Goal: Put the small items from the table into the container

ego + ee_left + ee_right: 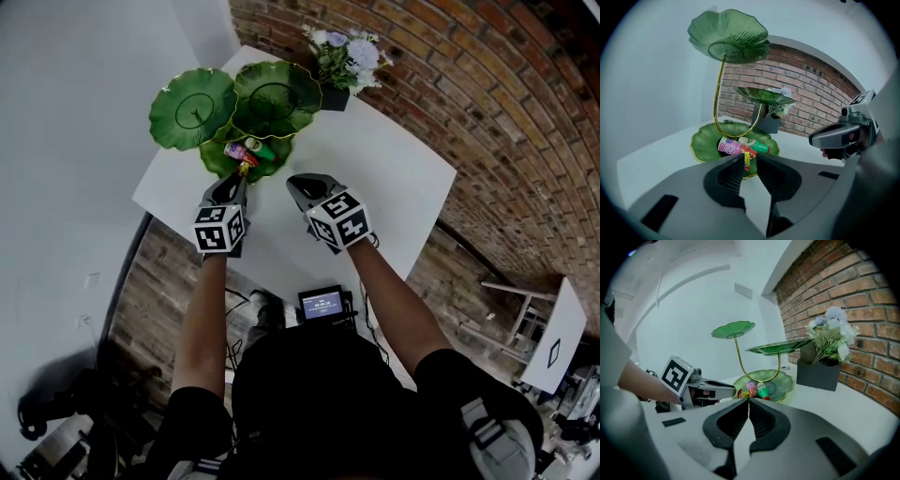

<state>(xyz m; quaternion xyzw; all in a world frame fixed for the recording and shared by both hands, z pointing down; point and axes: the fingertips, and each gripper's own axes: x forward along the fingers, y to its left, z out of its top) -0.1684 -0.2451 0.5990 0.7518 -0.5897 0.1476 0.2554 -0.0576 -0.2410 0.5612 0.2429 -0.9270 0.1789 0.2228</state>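
A green leaf-shaped stand has three dishes; its lowest dish (217, 161) (705, 140) (785, 380) holds a pink patterned tube (729, 146) (751, 389), a small green bottle (760, 148) (763, 392) and a red and yellow packet (747, 161). My left gripper (239, 176) (750, 160) hovers at the dish's near rim with its jaws parted. The packet lies in the gap at their tips, over the rim, and no pad presses on it. My right gripper (298, 183) (748, 401) is shut and empty, over bare table to the right of the dish.
Two higher leaf dishes (192, 108) (277, 94) overhang on thin gold stems (719, 93). A dark pot of flowers (342, 56) (820, 371) stands at the table's far corner by the brick wall. The white table's near edge (187, 220) runs just behind both grippers.
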